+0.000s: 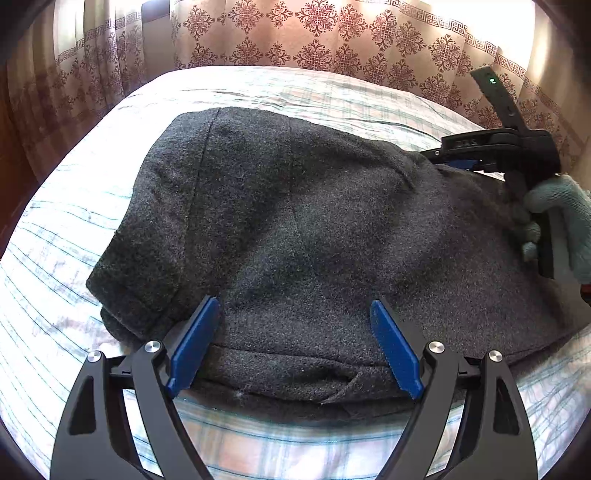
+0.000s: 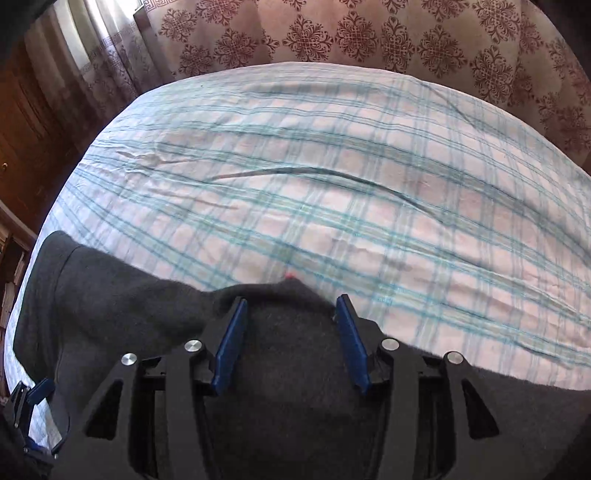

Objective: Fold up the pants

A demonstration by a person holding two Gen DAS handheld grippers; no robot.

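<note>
The dark grey pants [image 1: 295,229] lie folded in a thick stack on the plaid bed sheet [image 1: 66,229]. My left gripper [image 1: 295,314] is open, its blue pads [image 1: 195,343] spread over the near edge of the stack. My right gripper [image 2: 290,306] is open too, its jaws apart over the far edge of the pants [image 2: 122,306]. The right gripper also shows in the left wrist view [image 1: 495,147], held by a gloved hand [image 1: 561,218] at the stack's far right. The left gripper shows at the bottom left of the right wrist view [image 2: 33,402].
The bed sheet [image 2: 332,177] stretches wide beyond the pants. Patterned curtains [image 1: 314,33] hang behind the bed. Dark wooden furniture [image 2: 33,122] stands at the left of the bed.
</note>
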